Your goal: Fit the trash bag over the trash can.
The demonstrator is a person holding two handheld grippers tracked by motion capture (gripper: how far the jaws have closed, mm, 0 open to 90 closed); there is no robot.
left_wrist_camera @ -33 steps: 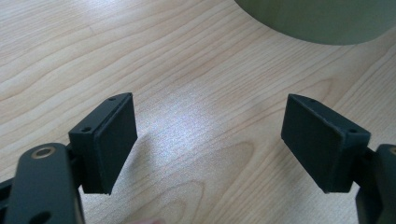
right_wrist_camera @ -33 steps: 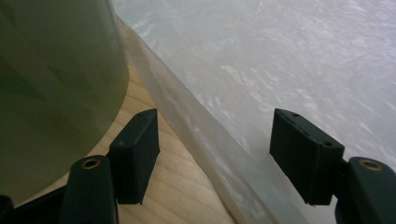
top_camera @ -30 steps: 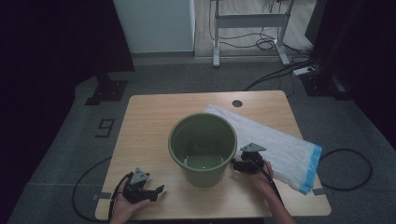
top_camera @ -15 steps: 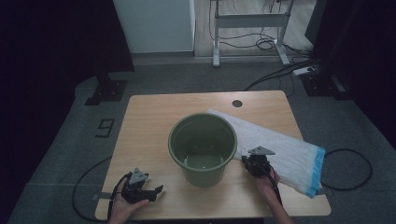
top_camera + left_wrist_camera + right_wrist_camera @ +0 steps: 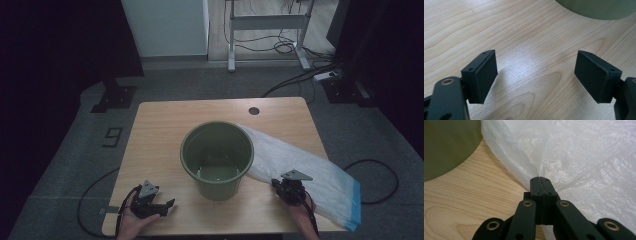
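A green plastic bucket [image 5: 217,157] stands upright at the middle of the wooden table [image 5: 165,125]. A white translucent plastic bag [image 5: 310,172] with a blue edge lies to its right, hanging over the table's right front edge. My right gripper [image 5: 281,186] is at the bag's near left edge, its jaws just closed and pinching the bag's edge [image 5: 524,173] between them. The bucket's wall [image 5: 446,147] shows at the left of the right gripper view. My left gripper [image 5: 167,204] rests near the front left corner, open with bare wood [image 5: 536,65] between its pads.
The bucket's base [image 5: 596,8] shows at the top of the left gripper view. A cable hole [image 5: 254,110] sits near the table's far edge. Cables trail on the grey floor on both sides. A desk frame [image 5: 265,25] stands beyond.
My right gripper has shut on the bag's edge and moved toward the right and the front edge, dragging the bag that way. The left gripper has stayed in place.
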